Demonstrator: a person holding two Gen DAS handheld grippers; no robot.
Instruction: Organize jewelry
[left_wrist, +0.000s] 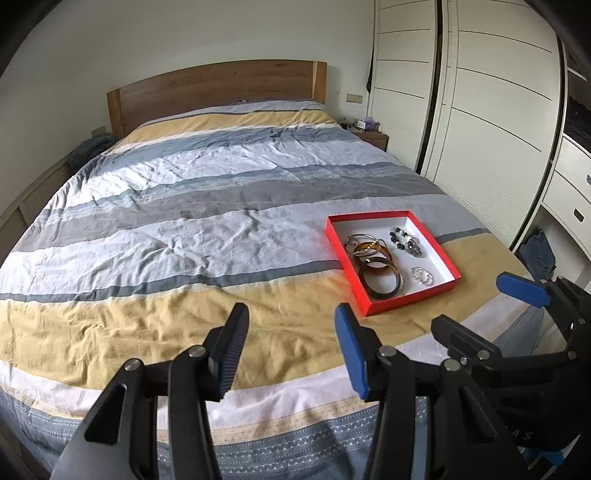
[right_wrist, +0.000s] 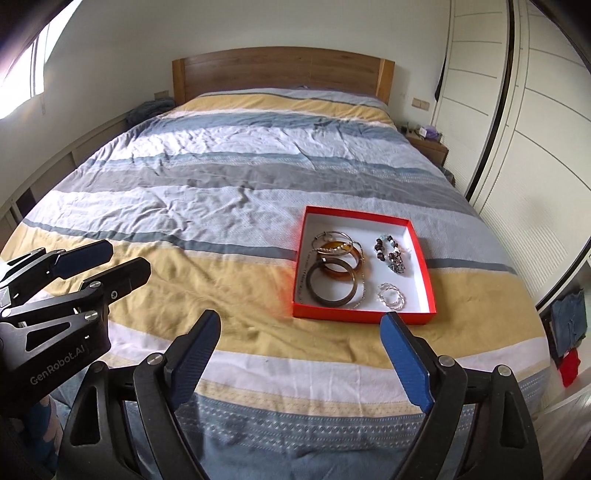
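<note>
A red tray (left_wrist: 373, 304) with a white inside lies on the bed's near right part; it also shows in the right wrist view (right_wrist: 364, 315). In it lie brown and metal bangles (right_wrist: 334, 273), a beaded bracelet (right_wrist: 391, 254) and silver rings (right_wrist: 391, 295). The bangles (left_wrist: 376, 266), beads (left_wrist: 404, 240) and rings (left_wrist: 421, 276) show in the left wrist view too. My left gripper (left_wrist: 291, 321) is open and empty, above the bed's near edge, left of the tray. My right gripper (right_wrist: 301, 328) is open and empty, just short of the tray's near wall.
The bed (left_wrist: 184, 206) has a striped yellow, grey and white cover and a wooden headboard (right_wrist: 280, 70). White wardrobe doors (right_wrist: 535, 110) stand along the right. A nightstand (right_wrist: 428, 144) sits by the headboard. Each gripper shows in the other's view, right (left_wrist: 476, 306) and left (right_wrist: 122, 258).
</note>
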